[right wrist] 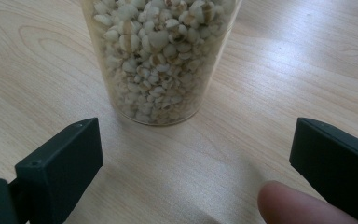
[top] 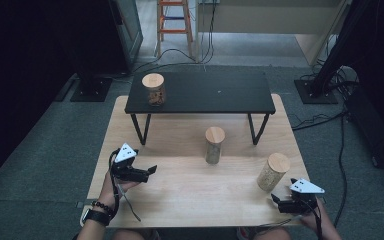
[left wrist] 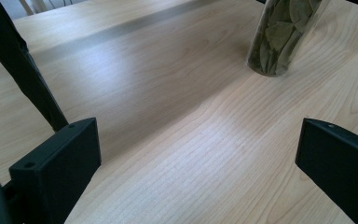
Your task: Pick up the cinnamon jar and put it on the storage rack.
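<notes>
Left gripper (top: 150,171): held low over the left part of the wooden table (top: 190,192), pointing toward the middle; in the left gripper view its jaws stand wide apart with only bare wood between them.
Dark-filled jar (top: 154,89): upright on the left end of the black shelf (top: 215,97), wooden lid on; its contents are too small to tell from the high view.
Shelf leg (left wrist: 25,70): in the left gripper view, a black leg slants down to the table just beyond the left jaw.
Leaf jar (top: 214,145): upright near the table's middle, in front of the shelf, well apart from both grippers; the left gripper view shows green leaves, probably bay, through the glass (left wrist: 284,35).
Grain jar (top: 273,171): upright at the right of the table, wooden lid on, just beside the right gripper; the right gripper view shows it packed with pale kernels (right wrist: 161,56).
Right gripper (top: 280,199): near the table's front right corner, aimed at the grain jar; jaws spread wide, the jar ahead of them and not yet between them, nothing gripped.
Fingertip (right wrist: 298,207): one of the person's fingers shows at the bottom, by the right jaw.
</notes>
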